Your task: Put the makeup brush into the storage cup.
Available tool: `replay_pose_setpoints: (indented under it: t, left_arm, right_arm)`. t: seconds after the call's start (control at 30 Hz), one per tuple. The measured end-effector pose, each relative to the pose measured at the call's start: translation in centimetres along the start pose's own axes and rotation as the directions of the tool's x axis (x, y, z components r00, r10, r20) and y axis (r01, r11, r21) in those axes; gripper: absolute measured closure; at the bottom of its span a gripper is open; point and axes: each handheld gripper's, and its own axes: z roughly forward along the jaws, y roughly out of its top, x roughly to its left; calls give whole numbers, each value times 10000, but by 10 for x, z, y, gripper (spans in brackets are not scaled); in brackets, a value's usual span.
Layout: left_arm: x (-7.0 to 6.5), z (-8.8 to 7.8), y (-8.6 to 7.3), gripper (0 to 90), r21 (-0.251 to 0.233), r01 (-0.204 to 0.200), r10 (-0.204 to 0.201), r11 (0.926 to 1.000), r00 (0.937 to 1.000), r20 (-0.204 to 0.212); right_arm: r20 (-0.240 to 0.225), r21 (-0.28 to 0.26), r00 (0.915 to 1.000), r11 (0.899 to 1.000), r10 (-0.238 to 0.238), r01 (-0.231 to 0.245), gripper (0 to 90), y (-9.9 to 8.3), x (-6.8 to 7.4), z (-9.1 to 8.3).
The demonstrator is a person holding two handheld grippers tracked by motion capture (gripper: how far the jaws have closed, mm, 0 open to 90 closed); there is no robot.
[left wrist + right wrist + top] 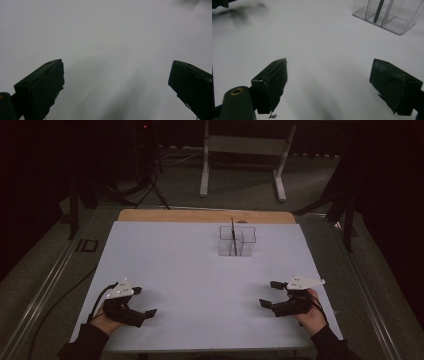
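The left gripper (142, 302) rests near the table's front left corner, held in the person's left hand (107, 320); its jaws stand wide apart with nothing between them, and in the left gripper view (116, 82) they frame bare white table. The right gripper (270, 294) sits near the front right corner in the right hand (312, 315); its jaws are likewise spread and hold nothing, which the right gripper view (328, 85) confirms. Both grippers point inward, toward the middle of the table, and are well apart from each other; each carries a grey three-cornered plate on top.

Farther out, toward the back edge and a little right of centre, stands a clear plastic organizer (237, 241) split into compartments; a dark pen (232, 236) stands in it, its long axis nearly upright, the top end leaning slightly toward the back edge; in the right gripper view the organizer (390, 17) sits at the upper right and the pen (378, 11) stands in a middle compartment with its lower end on the floor of the box. Which end is the tip I cannot tell. The organizer is well apart from both grippers.

The table (200, 285) is covered in a plain white sheet; a strip of bare wood (200, 216) shows along the back edge. Beyond it the room is dim; a white metal frame (245, 157) stands on a grey-green floor (240, 190), and dark cables (145, 190) trail at the back left.
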Motion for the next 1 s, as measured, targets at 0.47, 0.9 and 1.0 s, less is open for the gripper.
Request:
replay_pose_setpoints:
  t: [0.47, 0.9, 1.0]
  left_arm:
    - [1, -6, -14, 18, -1212, -68, 93, 9926, 9998, 201]
    - [-1, -5, -13, 17, -1325, -10, 2, 9912, 10000, -62]
    - [-1, -6, -14, 18, -1351, 6, -24, 9908, 9999, -129]
  right_arm:
    - [158, -324, 9975, 9971, -684, 689, 164, -18, 5, -13]
    - [165, -85, 9962, 9963, -852, 853, 159, -23, 6, -11]
    - [152, -72, 9959, 9960, -889, 891, 159, -23, 6, -10]
